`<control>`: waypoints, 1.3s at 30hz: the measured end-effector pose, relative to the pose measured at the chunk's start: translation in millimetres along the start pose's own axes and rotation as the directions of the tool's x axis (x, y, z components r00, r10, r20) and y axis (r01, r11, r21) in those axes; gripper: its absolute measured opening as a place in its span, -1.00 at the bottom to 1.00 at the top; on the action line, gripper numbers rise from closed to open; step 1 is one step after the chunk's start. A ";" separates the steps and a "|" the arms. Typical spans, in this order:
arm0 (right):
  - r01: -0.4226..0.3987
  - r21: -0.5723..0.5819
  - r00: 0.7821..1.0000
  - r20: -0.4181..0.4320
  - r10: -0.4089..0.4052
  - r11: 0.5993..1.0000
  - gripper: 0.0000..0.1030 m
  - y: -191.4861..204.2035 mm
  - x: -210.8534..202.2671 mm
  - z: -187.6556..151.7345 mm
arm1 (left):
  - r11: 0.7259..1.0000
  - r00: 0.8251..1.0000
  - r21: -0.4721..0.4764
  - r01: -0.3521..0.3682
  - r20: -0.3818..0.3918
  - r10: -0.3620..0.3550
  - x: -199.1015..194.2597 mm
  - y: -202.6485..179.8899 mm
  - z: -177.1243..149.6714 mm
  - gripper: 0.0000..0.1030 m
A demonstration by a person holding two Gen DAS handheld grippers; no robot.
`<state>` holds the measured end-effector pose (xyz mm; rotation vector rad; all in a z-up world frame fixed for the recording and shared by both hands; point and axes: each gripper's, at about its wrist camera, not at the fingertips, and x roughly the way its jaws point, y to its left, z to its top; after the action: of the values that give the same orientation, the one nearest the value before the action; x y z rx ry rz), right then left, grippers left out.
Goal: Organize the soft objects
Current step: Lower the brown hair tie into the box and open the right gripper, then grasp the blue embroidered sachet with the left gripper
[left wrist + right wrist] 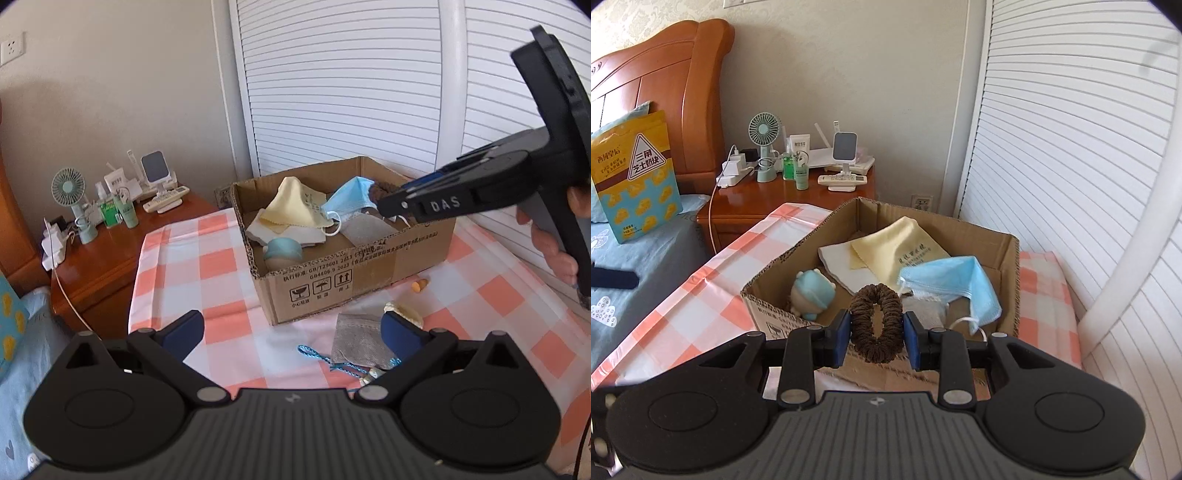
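Cardboard box (1008,254) with corrugated walls sits open on the pink-and-white checked cloth (207,266), and only the right wrist view looks straight down into it: a yellow cloth (897,247) draped over a white sheet, a crumpled blue face mask (956,284), and a small pale-blue plush toy (812,295). That view also shows the right gripper (875,328) pinching a fuzzy brown hair scrunchie (875,321) between its blue pads, above the box's near rim. The left wrist view alone shows what lies outside the box: a grey felt pouch (358,339), a blue braided cord (325,360) and a cream knitted piece (404,312) on the cloth in front of the near wall. The left gripper (291,332) hangs above them with fingers spread wide, holding nothing. Bare cloth lies to the left of the box.
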<state>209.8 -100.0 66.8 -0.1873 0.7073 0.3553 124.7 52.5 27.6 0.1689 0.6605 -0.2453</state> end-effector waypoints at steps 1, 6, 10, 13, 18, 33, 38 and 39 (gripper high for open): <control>-0.003 -0.001 1.000 0.000 0.003 1.000 -0.32 1.8 4.5 3.8 | 1.000 1.000 -0.025 0.006 -0.005 -0.006 -0.3 1.5 -3.5 0.97; 0.014 -0.036 1.000 -0.002 -0.014 0.999 -0.17 10.1 28.5 23.1 | 0.995 0.999 -0.098 0.009 -0.035 -0.013 1.1 4.7 -14.0 0.97; 0.010 0.003 0.999 -0.030 -0.010 1.000 1.00 6.9 45.4 26.8 | 0.994 0.999 -0.110 0.004 -0.043 -0.009 0.3 6.4 -17.8 0.97; -0.010 0.045 1.000 -0.024 0.011 0.999 1.00 5.4 44.9 15.3 | 0.993 0.999 -0.118 0.008 -0.051 -0.014 1.7 7.3 -18.9 0.97; 0.028 0.057 0.999 -0.035 -0.026 0.998 1.00 7.2 36.0 -0.6 | 0.994 0.998 -0.112 0.018 -0.051 -0.024 1.6 3.6 -18.5 0.97; 0.100 0.115 0.995 -0.027 -0.098 0.988 1.00 4.9 -6.8 -32.5 | 0.993 0.998 -0.116 0.014 -0.057 -0.020 -1.2 1.9 -21.9 0.97; 0.130 0.107 0.991 -0.058 -0.124 0.986 1.00 10.5 -9.0 -55.8 | 0.993 0.996 -0.119 0.012 -0.081 -0.022 5.4 0.5 -26.6 0.97; 0.135 0.100 0.990 -0.065 -0.129 0.986 1.00 12.1 -9.1 -60.6 | 0.993 0.996 -0.117 0.009 -0.087 -0.019 6.7 -0.1 -27.6 0.97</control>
<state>162.4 -108.5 27.0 -0.1456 0.7644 0.1862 113.6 57.6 1.9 0.0630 0.7616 -0.2128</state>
